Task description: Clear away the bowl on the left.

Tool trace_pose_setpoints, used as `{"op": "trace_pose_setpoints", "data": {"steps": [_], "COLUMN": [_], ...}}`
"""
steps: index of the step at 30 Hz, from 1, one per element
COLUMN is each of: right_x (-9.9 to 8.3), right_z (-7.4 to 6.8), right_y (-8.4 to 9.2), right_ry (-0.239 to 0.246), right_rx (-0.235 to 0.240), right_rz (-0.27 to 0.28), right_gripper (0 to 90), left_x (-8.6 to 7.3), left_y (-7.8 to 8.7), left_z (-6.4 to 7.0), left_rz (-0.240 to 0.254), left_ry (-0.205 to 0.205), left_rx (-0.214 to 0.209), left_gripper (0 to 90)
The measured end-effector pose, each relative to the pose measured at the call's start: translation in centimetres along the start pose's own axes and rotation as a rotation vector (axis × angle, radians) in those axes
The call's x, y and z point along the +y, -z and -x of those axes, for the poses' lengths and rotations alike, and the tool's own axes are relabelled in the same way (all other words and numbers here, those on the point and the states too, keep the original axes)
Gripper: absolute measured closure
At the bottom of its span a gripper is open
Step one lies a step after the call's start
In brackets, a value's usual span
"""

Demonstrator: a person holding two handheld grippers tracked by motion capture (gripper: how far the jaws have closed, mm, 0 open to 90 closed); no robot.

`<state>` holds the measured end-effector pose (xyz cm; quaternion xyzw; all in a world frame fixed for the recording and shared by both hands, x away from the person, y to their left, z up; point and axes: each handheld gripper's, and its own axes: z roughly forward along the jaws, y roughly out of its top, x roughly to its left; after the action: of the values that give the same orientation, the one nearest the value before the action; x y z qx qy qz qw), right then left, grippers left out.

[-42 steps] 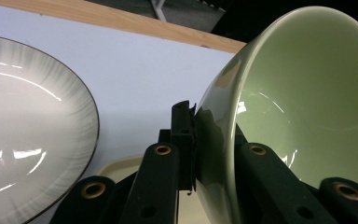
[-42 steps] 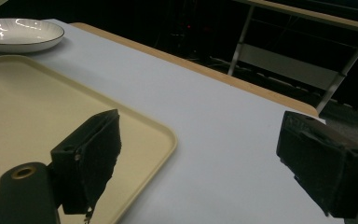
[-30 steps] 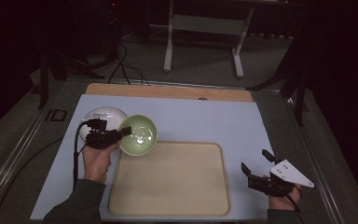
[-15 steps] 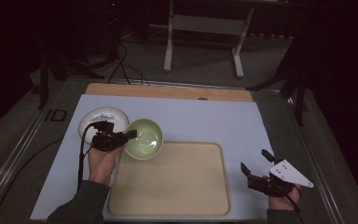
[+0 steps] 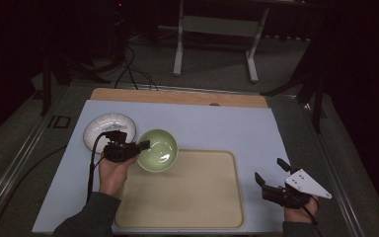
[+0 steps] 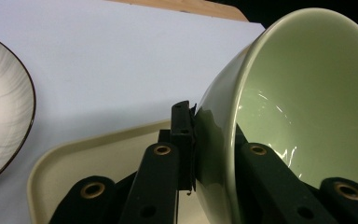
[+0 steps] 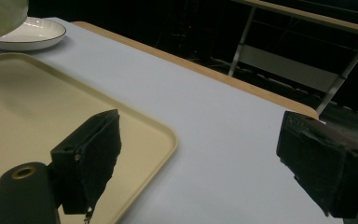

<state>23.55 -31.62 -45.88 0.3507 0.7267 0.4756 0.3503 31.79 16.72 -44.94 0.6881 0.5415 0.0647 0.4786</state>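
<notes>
The table (image 5: 212, 126) under its pale blue mat takes up most of the scene, and on it sits one beige tray (image 5: 192, 197), flat and bare. Next down in size: one white plate (image 5: 101, 131) with a dark rim, parked off the tray's far-left corner. Then the one green bowl (image 5: 159, 149), hanging tilted over the tray's far-left corner, its left rim pinched by the left gripper (image 5: 137, 147). In the left gripper view the jaws are clamped right on the bowl's wall, one pad outside, one inside.

Handling guess: that bowl looks like glazed ceramic, so stiff, fairly heavy for a one-sided rim pinch, slick from the glaze, and chippy if it knocks the tray or plate. The rim is really the only place to grab it; gripping deeper over the wall would probably stop it swinging.

The right gripper (image 5: 272, 177) sits off the tray's right edge, jaws spread wide with nothing between them.

Count: one tray, one plate, one bowl, two grippers.
</notes>
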Motion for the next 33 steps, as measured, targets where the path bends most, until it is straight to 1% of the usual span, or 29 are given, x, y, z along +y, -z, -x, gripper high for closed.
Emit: {"op": "trace_pose_setpoints", "data": {"steps": [3,15,33], "right_x": [0.0,0.0,0.0], "right_z": [0.0,0.0,-0.1], "right_y": [0.0,0.0,-0.1], "right_ry": [0.001,0.003,0.004], "right_rx": [0.001,0.002,0.007], "right_rz": [0.000,-0.001,-0.001], "right_gripper": [13.4,13.4,13.4], "left_x": [-0.1,-0.5,-1.0], "left_y": [-0.2,-0.8,-1.8], "left_z": [0.1,0.6,1.4], "left_rz": [-0.006,-0.031,-0.069], "left_ry": [0.003,-0.016,-0.038], "left_rx": [-0.002,0.002,-0.007], "left_gripper": [82.9,82.9,82.9]}}
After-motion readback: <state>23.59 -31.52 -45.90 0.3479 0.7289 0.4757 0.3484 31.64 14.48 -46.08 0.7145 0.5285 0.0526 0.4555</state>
